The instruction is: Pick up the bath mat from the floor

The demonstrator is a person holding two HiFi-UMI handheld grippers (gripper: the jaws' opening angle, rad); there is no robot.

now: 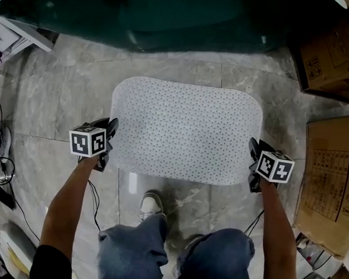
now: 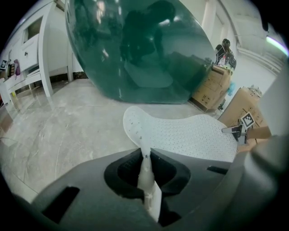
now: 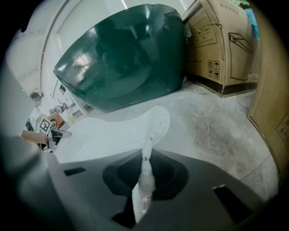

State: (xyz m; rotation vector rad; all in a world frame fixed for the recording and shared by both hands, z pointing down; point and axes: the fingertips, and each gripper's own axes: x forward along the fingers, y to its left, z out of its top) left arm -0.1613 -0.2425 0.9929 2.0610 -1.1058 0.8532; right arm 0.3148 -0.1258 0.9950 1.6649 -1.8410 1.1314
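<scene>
Got my left gripper [image 1: 107, 143] and right gripper [image 1: 254, 163] both clamped on opposite short edges of the bath mat [image 1: 186, 131], its long side stretched between them.

A dark green tub [image 1: 169, 19] stands on grey marble floor [image 1: 60, 95] beside cardboard boxes [image 1: 327, 56].

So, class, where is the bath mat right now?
In the head view the bath mat is mid-frame, beside the green tub, its left edge pinched by the left gripper and its right edge by the right gripper.
</scene>
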